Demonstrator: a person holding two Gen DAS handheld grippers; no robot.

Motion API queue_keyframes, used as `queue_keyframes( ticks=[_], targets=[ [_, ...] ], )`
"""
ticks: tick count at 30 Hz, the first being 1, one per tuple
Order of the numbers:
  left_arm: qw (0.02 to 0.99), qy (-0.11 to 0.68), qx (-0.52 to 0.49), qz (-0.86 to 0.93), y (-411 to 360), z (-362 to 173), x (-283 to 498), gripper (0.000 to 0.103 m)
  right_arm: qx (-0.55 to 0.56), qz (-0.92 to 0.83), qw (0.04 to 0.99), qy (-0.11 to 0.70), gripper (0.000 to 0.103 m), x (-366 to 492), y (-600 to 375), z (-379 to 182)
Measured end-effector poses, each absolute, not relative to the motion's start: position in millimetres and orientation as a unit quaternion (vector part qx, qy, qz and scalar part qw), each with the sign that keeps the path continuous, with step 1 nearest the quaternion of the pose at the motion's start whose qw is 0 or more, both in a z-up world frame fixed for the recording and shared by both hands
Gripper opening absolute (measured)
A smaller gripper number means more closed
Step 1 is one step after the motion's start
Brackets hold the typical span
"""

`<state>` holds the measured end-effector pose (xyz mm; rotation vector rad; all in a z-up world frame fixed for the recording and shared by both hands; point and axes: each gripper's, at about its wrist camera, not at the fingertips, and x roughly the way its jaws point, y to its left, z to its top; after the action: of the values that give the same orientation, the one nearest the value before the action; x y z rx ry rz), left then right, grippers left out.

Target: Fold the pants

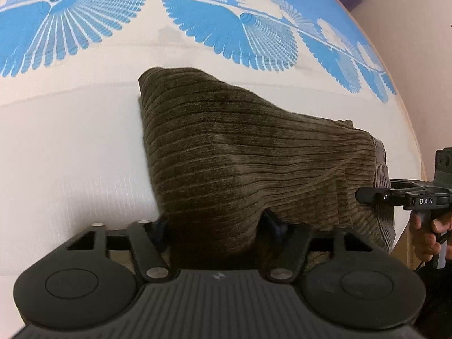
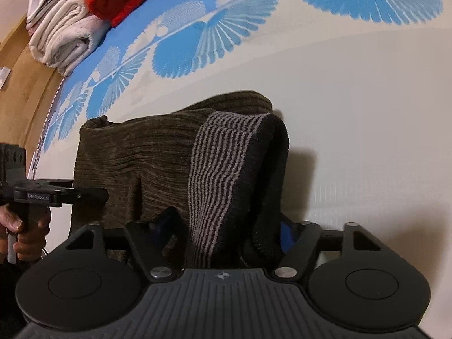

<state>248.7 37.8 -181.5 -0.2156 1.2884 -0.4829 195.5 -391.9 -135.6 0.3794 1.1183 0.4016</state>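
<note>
Pants [image 1: 240,152], brown ribbed corduroy, are lying bunched in the middle of both frames on a white bedspread [image 1: 70,155] with a blue fan pattern along its upper edge. I am seeing my left gripper [image 1: 217,226] at the bottom of the left wrist view, part-open, with a fold of the brown cloth bulging up between its fingers. My right gripper [image 2: 228,228] is likewise part-open around the striped waistband [image 2: 223,163], which is draping down between its fingers. At the right edge of the left view, white letters on the other gripper are reading "DAS". A label at the left edge of the right view is too blurred to read surely. Folded towels [image 2: 59,39] are sitting in the upper left.
</note>
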Motion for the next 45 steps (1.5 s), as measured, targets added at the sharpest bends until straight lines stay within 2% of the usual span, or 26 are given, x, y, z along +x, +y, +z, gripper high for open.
queue_keyframes(
  ticks=[1, 3, 4, 9, 23, 25, 26, 27, 29, 33, 38, 40, 41, 42, 45],
  targets=[
    [0.769, 0.589, -0.104, -0.224, 40.4, -175.9, 250.9, 0.050, 0.177, 0.189, 0.815, 0.518, 0.057, 195.7, -391.5, -133.0],
    [0.778, 0.575, -0.116, -0.225, 45.9, -162.8, 253.7, 0.044, 0.183, 0.195, 0.826, 0.496, 0.048, 195.7, -392.8, -122.0],
    [0.787, 0.562, -0.113, -0.226, 47.2, -154.2, 254.9, 0.043, 0.188, 0.200, 0.833, 0.481, 0.047, 196.4, -393.9, -114.7],
    [0.833, 0.504, -0.080, -0.213, 51.0, -119.8, 262.2, 0.041, 0.188, 0.215, 0.861, 0.420, 0.045, 208.5, -385.1, -87.5],
    [0.907, 0.374, -0.121, -0.152, 106.9, -72.7, 312.9, 0.040, 0.178, 0.228, 0.909, 0.300, 0.045, 286.9, -319.2, -27.4],
    [0.911, 0.366, -0.125, -0.147, 111.8, -73.3, 320.1, 0.044, 0.174, 0.226, 0.913, 0.291, 0.045, 298.2, -311.0, -24.7],
    [0.910, 0.369, -0.127, -0.143, 112.5, -76.9, 324.9, 0.050, 0.173, 0.222, 0.916, 0.286, 0.045, 302.6, -307.5, -23.5],
    [0.908, 0.377, -0.129, -0.129, 113.5, -80.6, 330.4, 0.061, 0.174, 0.213, 0.918, 0.285, 0.048, 307.6, -305.6, -25.2],
    [0.910, 0.390, -0.119, -0.075, 116.5, -86.5, 337.4, 0.062, 0.149, 0.167, 0.926, 0.304, 0.056, 320.4, -298.2, -32.6],
    [0.912, 0.392, -0.108, -0.051, 121.7, -83.9, 340.7, 0.061, 0.092, 0.037, 0.933, 0.346, 0.055, 337.6, -291.3, -49.3],
    [0.887, 0.436, -0.058, -0.141, 95.3, -94.5, 334.3, 0.057, 0.093, 0.080, 0.933, 0.337, 0.054, 339.5, -290.4, -47.3],
    [0.848, 0.506, 0.001, -0.155, 76.7, -123.1, 329.9, 0.057, 0.074, 0.101, 0.918, 0.375, 0.053, 345.3, -281.9, -59.5],
    [0.845, 0.511, 0.036, -0.150, 68.6, -132.7, 325.8, 0.057, 0.057, 0.095, 0.905, 0.410, 0.053, 348.8, -276.7, -70.3],
    [0.850, 0.502, 0.059, -0.149, 62.6, -134.4, 321.3, 0.058, 0.033, 0.082, 0.891, 0.445, 0.062, 352.0, -273.4, -84.0],
    [0.859, 0.491, 0.055, -0.131, 62.1, -122.1, 319.5, 0.058, 0.042, 0.066, 0.882, 0.464, 0.063, 350.4, -276.5, -96.5]
  ],
)
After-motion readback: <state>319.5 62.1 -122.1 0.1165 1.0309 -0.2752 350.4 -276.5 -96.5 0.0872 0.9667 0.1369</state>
